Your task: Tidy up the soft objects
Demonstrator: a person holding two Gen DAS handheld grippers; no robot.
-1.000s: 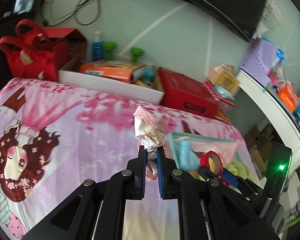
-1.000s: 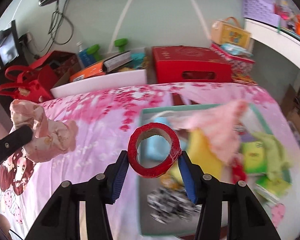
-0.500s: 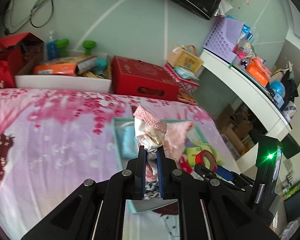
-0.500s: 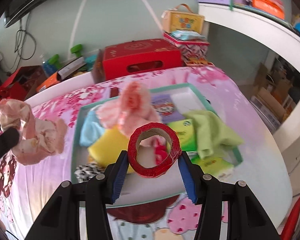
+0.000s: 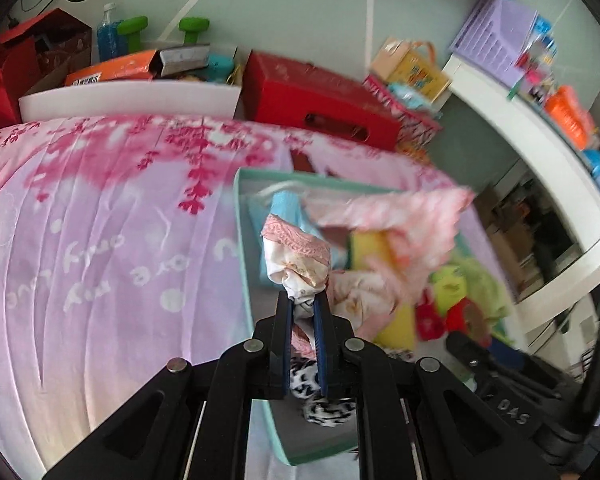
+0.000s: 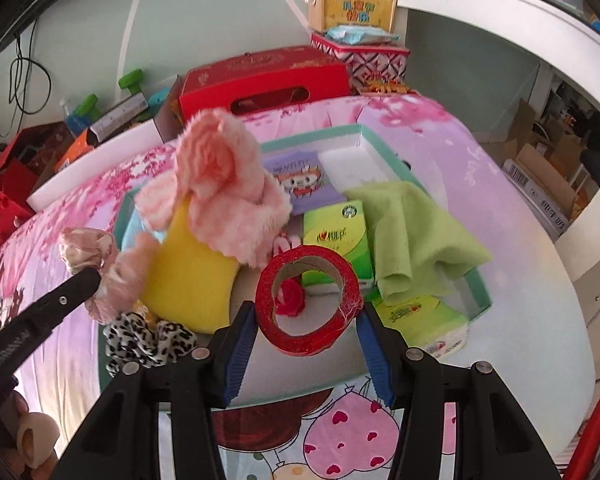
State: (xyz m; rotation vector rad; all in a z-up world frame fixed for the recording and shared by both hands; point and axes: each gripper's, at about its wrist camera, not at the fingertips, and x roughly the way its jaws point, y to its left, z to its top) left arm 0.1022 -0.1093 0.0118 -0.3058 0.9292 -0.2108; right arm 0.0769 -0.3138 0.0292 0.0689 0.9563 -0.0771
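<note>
A bed (image 5: 100,240) covered in a smooth pink and lilac sheet printed with blossoms and cartoon hearts fills the foreground. Behind it runs a pale green wall, with a red cardboard box (image 6: 264,80) and green dumbbells (image 5: 194,26) along the bed's far edge. A white shelf (image 6: 500,8) curves along the right side of the room.

On the bed sits a shallow rectangular tray (image 6: 482,280) with a teal rim. Inside it lie a fluffy pink plush cloth (image 6: 224,192), a yellow sponge-like block (image 6: 192,276), a limp green cloth (image 6: 412,240) draped over the right rim, glossy green packets (image 6: 336,236) and a black-and-white leopard-print scrunchie (image 6: 148,340) at the near left corner.

The left gripper (image 5: 303,312) points steeply down over the tray's left side, its jaws pinched nearly together on a crumpled cream and pink lace-edged cloth (image 5: 296,256) that stands up above the fingertips.

The right gripper (image 6: 306,320) also tilts down above the tray's near edge, its jaws at a middling spread clamping a round roll of glittery red tape (image 6: 308,304) by its outer sides, the cardboard core facing the camera.
</note>
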